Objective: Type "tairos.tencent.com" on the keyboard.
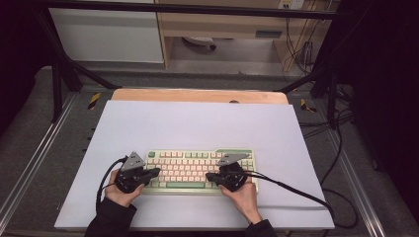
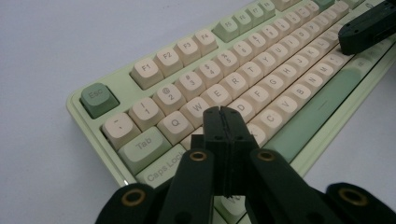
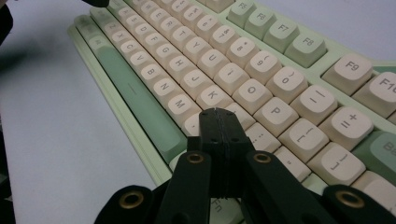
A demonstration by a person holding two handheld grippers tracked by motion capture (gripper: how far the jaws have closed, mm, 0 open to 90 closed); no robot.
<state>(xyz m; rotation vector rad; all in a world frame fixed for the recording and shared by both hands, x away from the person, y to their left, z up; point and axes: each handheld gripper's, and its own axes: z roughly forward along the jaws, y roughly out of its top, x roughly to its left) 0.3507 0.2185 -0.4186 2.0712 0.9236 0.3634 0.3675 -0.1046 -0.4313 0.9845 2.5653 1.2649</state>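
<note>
A pale green keyboard [image 1: 190,169] with cream keys lies on the white sheet near the table's front edge. My left gripper [image 1: 157,172] hovers over its left end, jaws shut together with nothing between them. In the left gripper view its tips [image 2: 222,113] hang above the keyboard [image 2: 243,79], over the A and S keys. My right gripper [image 1: 208,176] is over the right half, pointing left, also shut and empty. The right gripper view puts its tips [image 3: 215,114] above the keyboard [image 3: 224,70], near the L and comma keys. The right gripper's black tip [image 2: 369,28] shows at the upper right of the left gripper view.
A white sheet [image 1: 197,128] covers a wooden table [image 1: 197,95] and is bare beyond the keyboard. Black cables [image 1: 296,192] trail from both grippers across the sheet. Black frame bars [image 1: 69,69] and a wooden cabinet [image 1: 222,24] stand behind the table.
</note>
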